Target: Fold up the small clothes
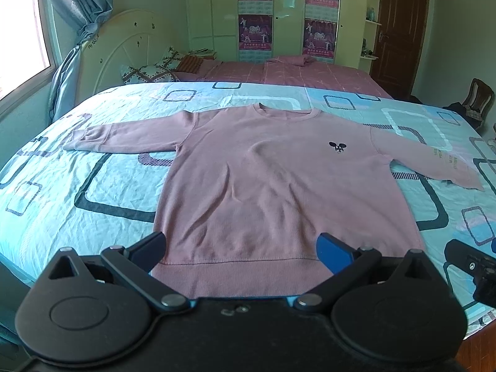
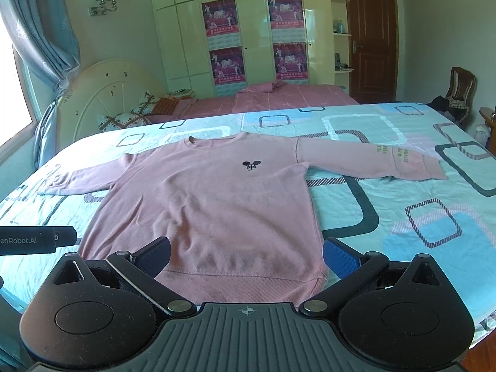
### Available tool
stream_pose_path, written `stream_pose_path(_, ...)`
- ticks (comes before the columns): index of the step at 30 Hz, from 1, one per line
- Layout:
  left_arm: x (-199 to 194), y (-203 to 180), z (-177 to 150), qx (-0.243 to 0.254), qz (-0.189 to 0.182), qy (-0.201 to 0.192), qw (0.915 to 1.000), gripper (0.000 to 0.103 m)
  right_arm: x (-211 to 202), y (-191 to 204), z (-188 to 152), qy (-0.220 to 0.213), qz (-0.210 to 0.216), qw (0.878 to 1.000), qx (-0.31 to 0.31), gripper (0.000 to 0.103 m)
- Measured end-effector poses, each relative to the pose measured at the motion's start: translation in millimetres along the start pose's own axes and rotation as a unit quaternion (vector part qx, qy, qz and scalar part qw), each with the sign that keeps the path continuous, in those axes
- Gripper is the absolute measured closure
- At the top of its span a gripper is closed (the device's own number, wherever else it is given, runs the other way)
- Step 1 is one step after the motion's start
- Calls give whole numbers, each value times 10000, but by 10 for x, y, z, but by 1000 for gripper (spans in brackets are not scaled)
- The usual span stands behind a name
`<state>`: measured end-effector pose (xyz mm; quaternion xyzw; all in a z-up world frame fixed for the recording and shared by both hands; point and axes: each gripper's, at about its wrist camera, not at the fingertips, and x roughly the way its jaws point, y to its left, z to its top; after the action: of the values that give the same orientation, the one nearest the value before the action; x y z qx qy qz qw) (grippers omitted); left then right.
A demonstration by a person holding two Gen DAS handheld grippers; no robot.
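A small pink long-sleeved sweatshirt [image 1: 272, 186] lies flat and face up on the bed, sleeves spread to both sides, hem nearest me; it also shows in the right wrist view [image 2: 210, 210]. A small dark emblem [image 1: 337, 147] sits on its chest. My left gripper [image 1: 241, 248] is open and empty, hovering above the hem. My right gripper [image 2: 246, 252] is open and empty, above the hem's right part. The right gripper's body shows at the right edge of the left wrist view [image 1: 471, 266], and the left gripper's body shows at the left of the right wrist view [image 2: 37, 240].
The bed has a light-blue cover with square patterns [image 1: 93, 186]. A pink-sheeted bed [image 1: 294, 71] with pillows [image 1: 148, 71] lies behind it, then a wardrobe with posters [image 2: 257, 37], a door [image 2: 369, 40] and a chair with clothes [image 2: 455, 96] at right.
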<state>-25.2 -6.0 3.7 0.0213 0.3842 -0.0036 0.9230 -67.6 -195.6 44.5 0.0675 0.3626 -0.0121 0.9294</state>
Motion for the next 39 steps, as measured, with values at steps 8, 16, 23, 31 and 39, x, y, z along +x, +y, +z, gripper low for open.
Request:
stream_pose_path(8, 44, -24, 24, -5, 12, 16, 10000, 1, 67, -44, 22, 21, -12, 10000, 25, 0)
stream_pose_path(16, 160, -25, 88, 3, 21, 73, 10000, 1, 183, -91, 40, 47, -102, 9999, 71, 0)
stream_pose_path(23, 339, -9, 161, -5, 56, 131, 9999, 1, 325, -159, 70, 113, -255, 9995, 142, 0)
stream_pose_path(31, 642, 37, 290, 23, 65, 241, 9997, 1, 539, -214, 144, 193, -465, 9984, 240, 0)
stream_pose_path(39, 1058, 87, 514, 131, -49, 339, 9993, 1, 841, -266, 269, 205, -734, 9965, 354, 0)
